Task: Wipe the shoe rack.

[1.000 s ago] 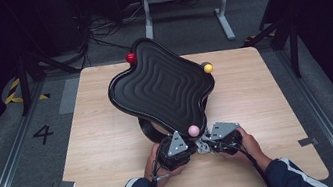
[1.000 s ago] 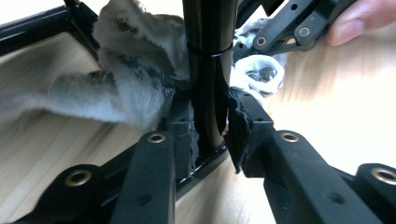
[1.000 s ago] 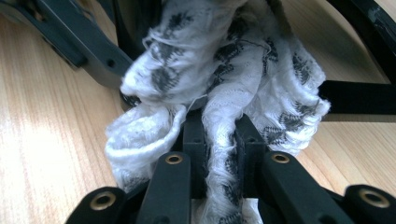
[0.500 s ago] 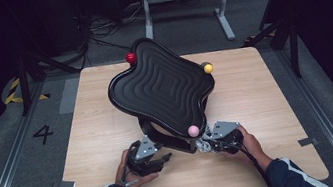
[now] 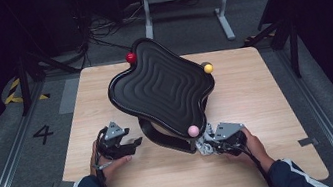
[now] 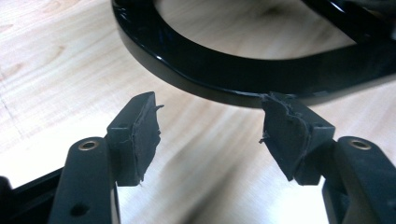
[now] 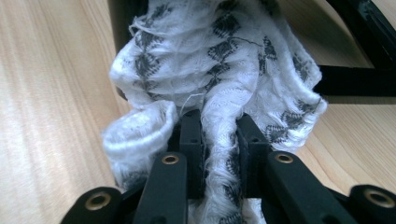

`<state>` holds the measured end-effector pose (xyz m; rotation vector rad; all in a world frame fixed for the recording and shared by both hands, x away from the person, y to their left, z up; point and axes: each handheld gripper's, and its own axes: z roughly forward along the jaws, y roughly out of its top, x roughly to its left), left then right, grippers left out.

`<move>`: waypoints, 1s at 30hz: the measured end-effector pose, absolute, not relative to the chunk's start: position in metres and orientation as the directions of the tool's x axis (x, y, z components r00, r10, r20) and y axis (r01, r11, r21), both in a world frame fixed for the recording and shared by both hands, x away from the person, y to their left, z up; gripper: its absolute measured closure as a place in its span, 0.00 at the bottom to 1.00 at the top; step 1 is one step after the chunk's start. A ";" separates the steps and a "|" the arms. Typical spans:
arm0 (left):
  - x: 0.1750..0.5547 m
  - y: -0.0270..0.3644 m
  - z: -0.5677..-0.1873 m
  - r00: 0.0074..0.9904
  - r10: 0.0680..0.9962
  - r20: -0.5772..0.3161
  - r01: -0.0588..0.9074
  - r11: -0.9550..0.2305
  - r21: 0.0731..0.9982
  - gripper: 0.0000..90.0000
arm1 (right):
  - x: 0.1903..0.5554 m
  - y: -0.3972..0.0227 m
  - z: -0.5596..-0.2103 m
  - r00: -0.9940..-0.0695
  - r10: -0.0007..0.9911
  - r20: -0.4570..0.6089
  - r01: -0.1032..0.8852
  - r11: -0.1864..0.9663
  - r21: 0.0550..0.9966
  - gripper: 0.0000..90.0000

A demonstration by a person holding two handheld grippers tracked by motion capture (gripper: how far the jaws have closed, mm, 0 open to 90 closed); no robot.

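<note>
Now the white patterned cloth (image 7: 219, 70) is bunched at the near foot of the black stand (image 6: 224, 74), below the pink ball (image 5: 193, 130) on the wavy tray (image 5: 161, 87). The right tool (image 5: 207, 144) sits right at it, clenched on a fold of the fabric, which swells out beyond the tips toward the stand. The left tool (image 6: 210, 135) is out to the cloth's left, apart from it, low over the desk (image 5: 265, 88). Its jaws have just been opening and stand wide with nothing between them, aimed at the stand's curved base.
</note>
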<state>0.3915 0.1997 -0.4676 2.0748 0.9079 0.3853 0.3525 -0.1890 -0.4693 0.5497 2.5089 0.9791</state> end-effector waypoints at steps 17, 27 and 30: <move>0.459 0.178 -0.465 0.614 0.785 -0.084 0.498 -0.303 0.813 0.34 | 0.351 -0.188 -0.475 -0.853 0.475 -0.217 0.200 0.681 0.704 0.83; 0.489 0.166 -0.458 0.541 0.835 -0.100 0.531 -0.248 0.810 0.35 | 0.351 -0.188 -0.476 -0.854 0.471 -0.221 0.193 0.681 0.706 0.82; 0.494 0.163 -0.458 0.528 0.843 -0.107 0.532 -0.230 0.815 0.37 | 0.351 -0.188 -0.476 -0.855 0.472 -0.214 0.196 0.676 0.710 0.82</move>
